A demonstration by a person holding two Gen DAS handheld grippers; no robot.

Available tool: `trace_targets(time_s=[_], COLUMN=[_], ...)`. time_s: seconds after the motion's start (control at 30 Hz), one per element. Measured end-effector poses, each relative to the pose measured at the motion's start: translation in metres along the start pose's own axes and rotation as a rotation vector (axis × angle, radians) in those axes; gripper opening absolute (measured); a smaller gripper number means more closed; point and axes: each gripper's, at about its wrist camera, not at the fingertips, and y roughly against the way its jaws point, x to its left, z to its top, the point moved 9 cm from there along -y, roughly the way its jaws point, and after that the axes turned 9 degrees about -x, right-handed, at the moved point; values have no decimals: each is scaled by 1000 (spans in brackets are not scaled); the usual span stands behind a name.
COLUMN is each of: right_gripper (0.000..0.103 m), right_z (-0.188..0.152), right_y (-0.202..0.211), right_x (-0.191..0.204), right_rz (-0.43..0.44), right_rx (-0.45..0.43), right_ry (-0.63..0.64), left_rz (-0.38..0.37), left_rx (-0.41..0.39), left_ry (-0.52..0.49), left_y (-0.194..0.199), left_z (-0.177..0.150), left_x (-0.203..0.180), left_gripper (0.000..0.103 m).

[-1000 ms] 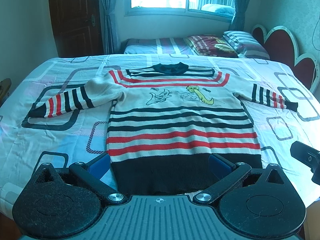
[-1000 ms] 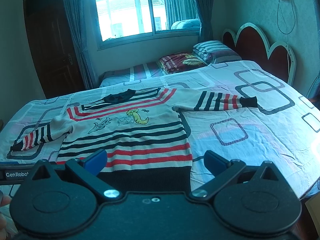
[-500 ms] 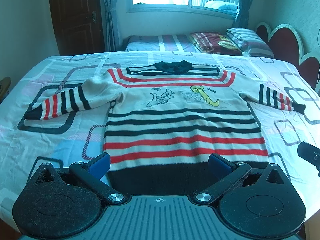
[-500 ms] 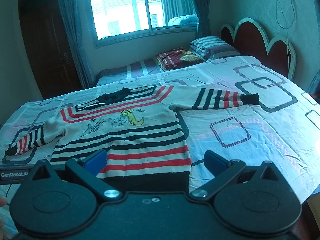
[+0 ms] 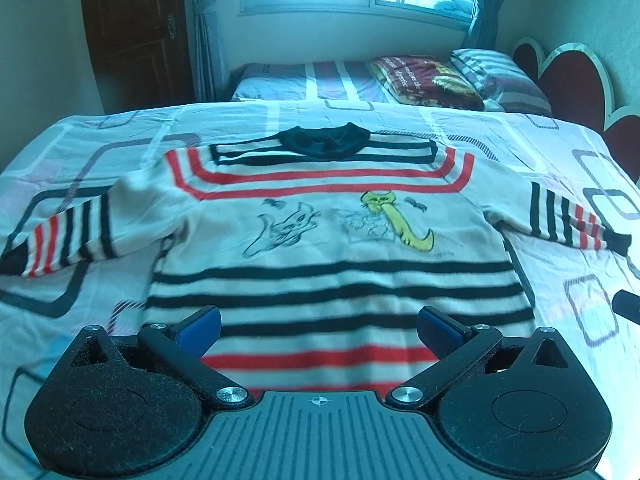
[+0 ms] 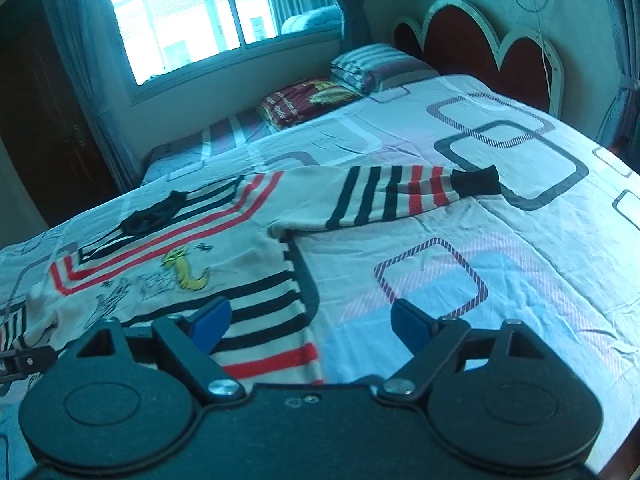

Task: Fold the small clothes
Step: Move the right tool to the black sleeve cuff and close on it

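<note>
Jaws are spread wide on the left gripper (image 5: 318, 326), with nothing held between them, and the jaws of the right gripper (image 6: 310, 320) are closing, though nothing is pinched yet: only the sweater's side edge and bare sheet are seen between its pads. The striped sweater (image 5: 328, 240) is laid flat, front up, in the middle of the bed (image 6: 520, 248), both sleeves stretched out to the sides. Soft, light knit is what this looks like; it can be expected to drape and sag when lifted, and to drag a little on the sheet. A hold is best taken at the lower corners or at a cuff (image 6: 476, 180). From the left wrist view the whole garment is seen square-on, collar (image 5: 324, 142) included, and the far sleeve end. From the right wrist view only the near half is shown, but the headboard (image 6: 492, 48) and a hanging cable come into sight.
</note>
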Motion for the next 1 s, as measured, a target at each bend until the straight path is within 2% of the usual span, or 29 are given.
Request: trace_targets(time_s=[0.2, 0.43, 0.57, 0.7, 0.87, 1.0], right_gripper=[70, 70, 70, 64, 61, 50], right_z=[18, 31, 36, 41, 47, 51], right_y=[-57, -120, -153, -182, -210, -223], right_x=[-34, -87, -102, -115, -137, -152], right_rz=[-57, -142, -167, -194, -247, -281], right_rx=[28, 69, 97, 109, 98, 70], right_ry=[-47, -146, -153, -155, -188, -203], left_rz=[16, 43, 47, 49, 65, 80], left_rx=[21, 51, 70, 90, 102, 110], left_ry=[9, 6, -1, -3, 10, 26], left_y=[-46, -95, -122, -146, -163, -171], left_z=[19, 36, 41, 44, 45, 46], left_x=[-21, -41, -54, -66, -67, -61], left_gripper=[103, 103, 103, 103, 103, 103])
